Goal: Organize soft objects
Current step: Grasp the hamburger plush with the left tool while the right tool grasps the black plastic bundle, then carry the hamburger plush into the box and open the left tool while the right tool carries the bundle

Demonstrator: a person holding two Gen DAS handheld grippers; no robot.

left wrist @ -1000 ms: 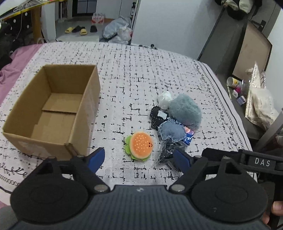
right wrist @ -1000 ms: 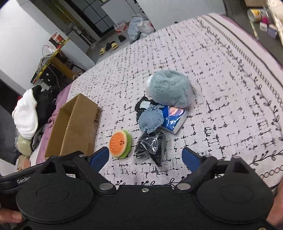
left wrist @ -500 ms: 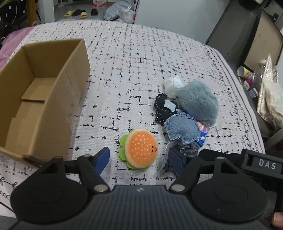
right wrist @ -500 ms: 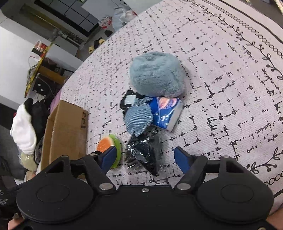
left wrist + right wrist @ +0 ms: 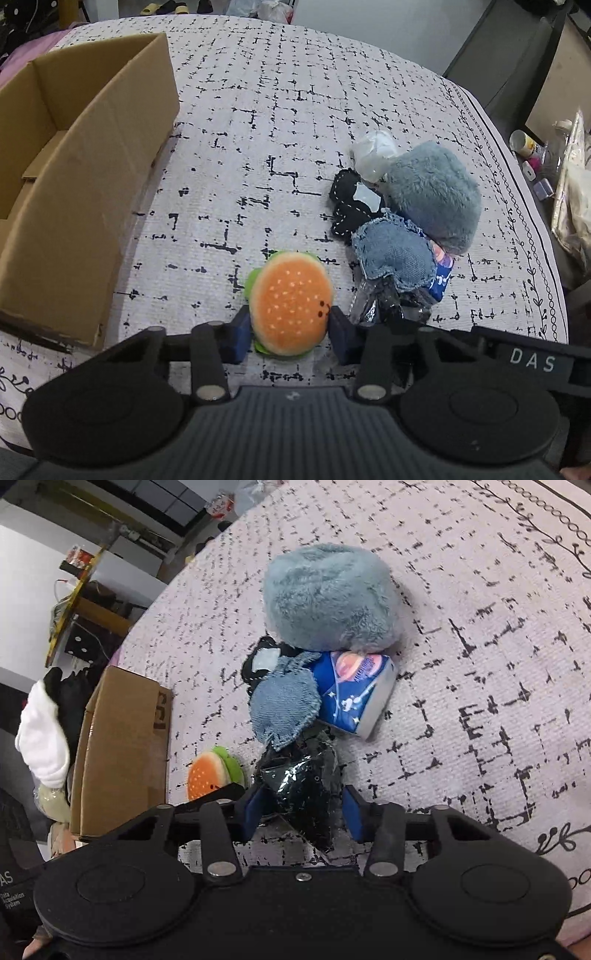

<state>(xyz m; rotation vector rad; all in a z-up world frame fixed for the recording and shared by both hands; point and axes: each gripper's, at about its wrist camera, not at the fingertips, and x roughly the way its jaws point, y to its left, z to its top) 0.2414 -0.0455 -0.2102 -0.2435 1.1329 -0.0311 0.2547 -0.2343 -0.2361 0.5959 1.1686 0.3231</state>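
An open brown cardboard box (image 5: 85, 173) sits by the left edge of the bedspread (image 5: 295, 110). Nearer the front edge lies a round burger plush (image 5: 291, 302), orange sesame bun with a small face over a green rim; the left gripper (image 5: 290, 334) is closing, blue pads touching both sides. Just right, the right gripper (image 5: 301, 808) is closing around a crinkly black plastic-wrapped bundle (image 5: 303, 782), below a denim patch (image 5: 284, 709) and fluffy grey-blue plush (image 5: 328, 598).

Orange burger plush (image 5: 290, 301), blue-grey fuzzy plush (image 5: 432, 192)
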